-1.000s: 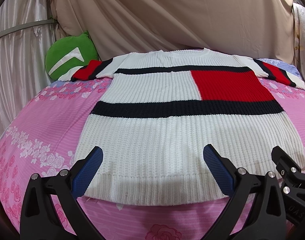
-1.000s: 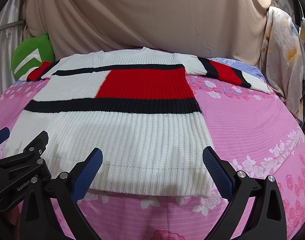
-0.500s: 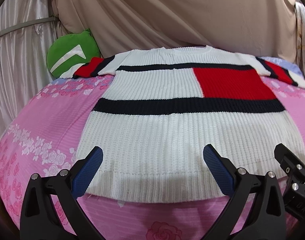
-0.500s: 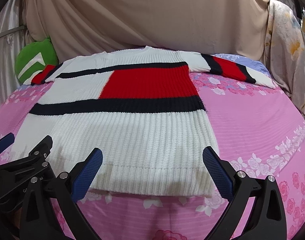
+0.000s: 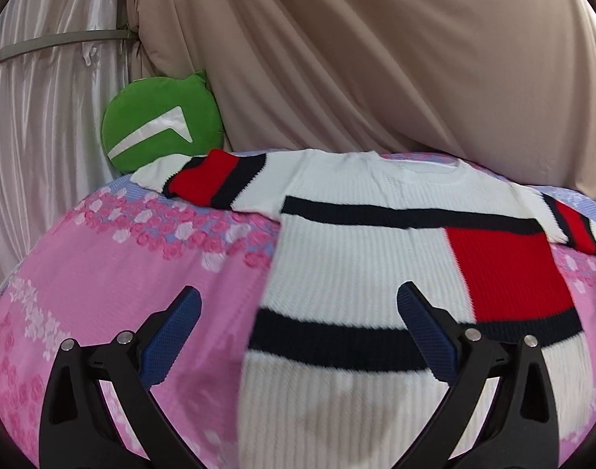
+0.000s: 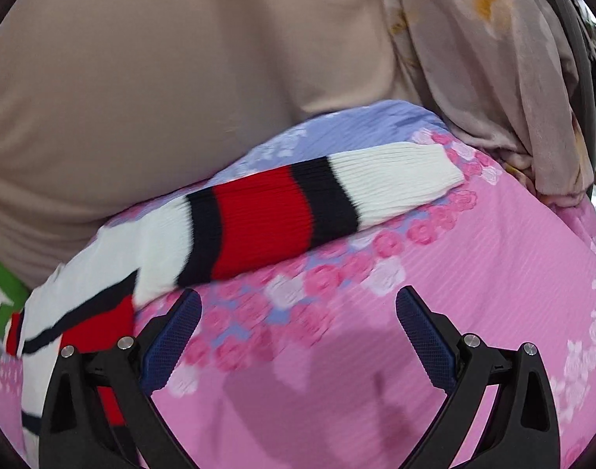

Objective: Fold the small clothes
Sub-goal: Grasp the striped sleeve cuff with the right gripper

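A white knit sweater (image 5: 356, 265) with navy bands and a red block lies flat on the pink bed. Its left sleeve (image 5: 216, 183) with red and navy stripes reaches toward the far left. My left gripper (image 5: 298, 324) is open and empty, low over the sweater's left side edge. In the right wrist view the striped right sleeve (image 6: 282, 215) lies stretched out on the bedspread. My right gripper (image 6: 298, 324) is open and empty, just in front of that sleeve, over bare bedspread.
A pink floral bedspread (image 5: 102, 281) covers the rounded bed. A green round cushion (image 5: 161, 121) sits at the far left. Beige drapes (image 5: 337, 58) hang behind. A floral cloth (image 6: 493, 58) hangs at the bed's right side.
Both grippers have moved forward from the hem and apart. The left one now stands at the sweater's left side, the right one near the right sleeve. Both stay open.
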Demonstrator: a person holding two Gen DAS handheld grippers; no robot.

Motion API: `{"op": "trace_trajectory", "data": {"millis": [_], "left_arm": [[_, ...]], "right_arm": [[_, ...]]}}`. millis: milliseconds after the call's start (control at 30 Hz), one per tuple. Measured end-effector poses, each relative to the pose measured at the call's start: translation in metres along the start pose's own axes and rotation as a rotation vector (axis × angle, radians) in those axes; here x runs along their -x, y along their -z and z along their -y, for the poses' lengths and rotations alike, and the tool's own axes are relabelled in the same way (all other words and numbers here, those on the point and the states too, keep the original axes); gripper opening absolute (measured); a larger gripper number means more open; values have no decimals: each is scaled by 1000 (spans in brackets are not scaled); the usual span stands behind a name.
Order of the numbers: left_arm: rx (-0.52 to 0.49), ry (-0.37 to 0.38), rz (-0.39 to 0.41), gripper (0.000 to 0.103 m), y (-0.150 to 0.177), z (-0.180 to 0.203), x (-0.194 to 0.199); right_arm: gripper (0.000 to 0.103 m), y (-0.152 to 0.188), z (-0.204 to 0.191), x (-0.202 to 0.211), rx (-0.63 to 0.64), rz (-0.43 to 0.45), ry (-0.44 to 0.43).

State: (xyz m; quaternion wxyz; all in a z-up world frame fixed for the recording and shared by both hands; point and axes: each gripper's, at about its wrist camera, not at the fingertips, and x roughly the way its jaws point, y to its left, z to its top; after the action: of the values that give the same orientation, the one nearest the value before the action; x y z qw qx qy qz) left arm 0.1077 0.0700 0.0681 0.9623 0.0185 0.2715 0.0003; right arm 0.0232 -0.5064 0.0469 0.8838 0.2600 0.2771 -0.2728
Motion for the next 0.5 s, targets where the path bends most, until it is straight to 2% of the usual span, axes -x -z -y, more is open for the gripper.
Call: {"op": "trace_trajectory", "data": {"millis": [133,233,267,300,333,400,467,500], "left_arm": [[-6,9,-31,98,-12,-3,-31],[4,39,-72,98,-17,-3,-54],[9,48,-86,98,-18,-3,-61],[13,59,-100,98,-20,-3,-68],[18,64,-110,98,-21,-4,-74],[29,75,-125,98,-26,-4,-85],[46,83,-134,98,-33,-6,-93],[62,93,-138,98,-38,-7,-97]], "right_arm": [[82,-33,40,-52,-166,-70,7],[65,-44,49,-80,-213,-97,28],[53,-47,47,-82,-217,-76,40],[39,-53,42,-87,-223,-81,11],[10,-58,38,-91,-233,-87,-9],[11,-72,5,-86,-200,-41,-43],[10,-89,-53,-71,-78,24,-97],[10,-94,-96,-59,3,61,-157]]}}
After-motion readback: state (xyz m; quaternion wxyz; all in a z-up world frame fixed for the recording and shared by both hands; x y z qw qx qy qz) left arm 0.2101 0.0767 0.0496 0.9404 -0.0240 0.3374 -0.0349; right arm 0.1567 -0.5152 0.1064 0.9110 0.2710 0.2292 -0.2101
